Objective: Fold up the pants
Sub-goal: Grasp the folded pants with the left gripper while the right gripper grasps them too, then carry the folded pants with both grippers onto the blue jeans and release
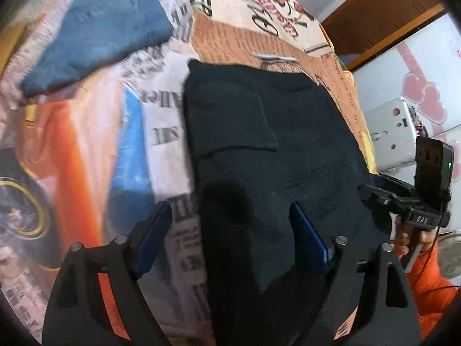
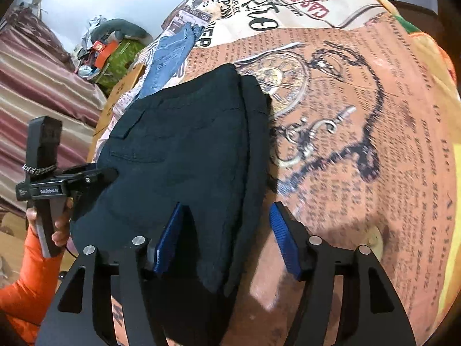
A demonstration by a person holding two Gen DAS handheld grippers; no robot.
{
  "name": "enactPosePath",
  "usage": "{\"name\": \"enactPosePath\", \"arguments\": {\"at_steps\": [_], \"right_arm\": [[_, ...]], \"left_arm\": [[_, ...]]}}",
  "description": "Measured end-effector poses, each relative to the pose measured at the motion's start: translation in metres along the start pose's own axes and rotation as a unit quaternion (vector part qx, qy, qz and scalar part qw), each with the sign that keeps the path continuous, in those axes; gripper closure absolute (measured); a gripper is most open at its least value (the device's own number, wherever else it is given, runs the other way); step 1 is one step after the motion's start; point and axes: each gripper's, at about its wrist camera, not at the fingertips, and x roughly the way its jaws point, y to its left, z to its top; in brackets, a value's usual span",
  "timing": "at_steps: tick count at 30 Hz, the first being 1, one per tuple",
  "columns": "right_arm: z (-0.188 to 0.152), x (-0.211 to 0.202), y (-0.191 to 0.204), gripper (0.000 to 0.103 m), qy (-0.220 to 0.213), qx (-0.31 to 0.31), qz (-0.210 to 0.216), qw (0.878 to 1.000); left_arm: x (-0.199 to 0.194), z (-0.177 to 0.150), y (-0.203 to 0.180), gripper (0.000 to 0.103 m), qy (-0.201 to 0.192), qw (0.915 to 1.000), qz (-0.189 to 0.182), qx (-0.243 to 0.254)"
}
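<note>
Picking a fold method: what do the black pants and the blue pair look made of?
Black pants: matte, finely textured woven cloth, likely cotton twill; stitched pocket flap shows. Blue pair: probably denim, going by its faded, mottled blue.

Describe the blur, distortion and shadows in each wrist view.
Left wrist view: strong fisheye bulge, motion smear across the printed bedsheet and folded blue jeans; the black pants show little detail. Right wrist view: same curvature, the sheet's text smeared at right, a shadow on the sheet under the open right gripper.
</note>
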Motion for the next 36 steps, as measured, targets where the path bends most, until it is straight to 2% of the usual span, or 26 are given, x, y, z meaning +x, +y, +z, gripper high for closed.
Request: {"name": "enactPosePath", "arguments": {"at_steps": [2, 9, 11, 15, 18, 20, 26, 29, 36], "right_arm": [[0.004, 0.005, 0.003, 0.040, 0.002, -0.003, 0.008, 1.000], [0.016, 0.015, 0.003, 0.038, 0.012, -0.010, 0.034, 0.999], [0.019, 0.016, 0.002, 0.042, 0.011, -0.009, 0.034, 0.999], [0.022, 0.016, 0.004, 0.051, 0.007, -0.014, 0.022, 1.000], [0.024, 0.012, 0.006, 0.066, -0.005, -0.023, 0.007, 1.000], [0.027, 0.007, 0.007, 0.075, -0.013, -0.030, 0.007, 0.999], [0.032, -0.006, 0.025, 0.083, -0.039, -0.061, -0.003, 0.997], [0.040, -0.015, 0.037, 0.084, -0.056, -0.074, -0.002, 0.996], [0.063, -0.042, 0.072, 0.085, -0.104, -0.112, -0.009, 0.988]], "left_arm": [[0.005, 0.006, -0.004, 0.012, 0.001, 0.9999, 0.003, 0.010], [0.016, 0.022, -0.019, 0.013, 0.006, 0.9990, -0.008, 0.044], [0.015, 0.025, -0.023, 0.023, -0.006, 0.9986, 0.004, 0.052], [0.012, 0.030, -0.025, 0.035, -0.028, 0.9982, 0.018, 0.049], [0.006, 0.031, -0.028, 0.050, -0.043, 0.9971, 0.032, 0.055], [-0.001, 0.031, -0.032, 0.065, -0.051, 0.9958, 0.043, 0.062], [-0.014, 0.032, -0.044, 0.077, -0.067, 0.9935, 0.057, 0.073], [-0.027, 0.031, -0.052, 0.079, -0.086, 0.9910, 0.062, 0.082], [-0.080, 0.033, -0.062, 0.080, -0.160, 0.9801, 0.073, 0.092]]}}
